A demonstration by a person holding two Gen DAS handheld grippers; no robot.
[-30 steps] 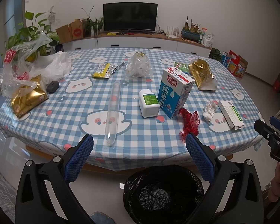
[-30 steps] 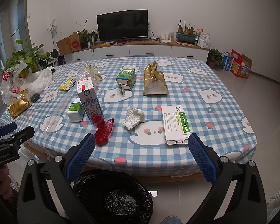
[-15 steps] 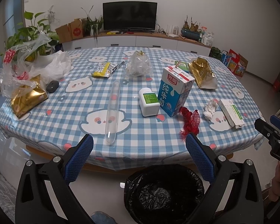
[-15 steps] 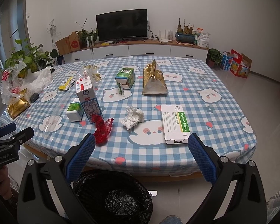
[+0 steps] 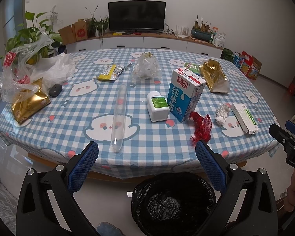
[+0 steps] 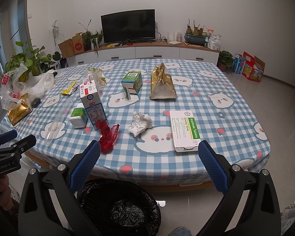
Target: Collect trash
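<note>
Beside the milk carton (image 6: pixel 92 106), toward the tabletop's (image 6: pixel 216 157) near edge, lie red netting (image 6: pixel 108 135) and a crumpled tissue (image 6: pixel 140 125), both feather-light and squashy; pinch their bunched middles. Both the left gripper (image 5: pixel 146 167) and right gripper (image 6: pixel 149 165) hang agape, empty, above the black-lined bin (image 6: pixel 100 198).

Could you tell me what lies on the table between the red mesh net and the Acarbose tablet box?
A crumpled white tissue lies between the red mesh net and the Acarbose tablet box, touching neither; the right wrist view shows this best.

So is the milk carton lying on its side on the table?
No, the milk carton stands upright on the table, its straw sticking up from the top, beside the white bottle.
</note>
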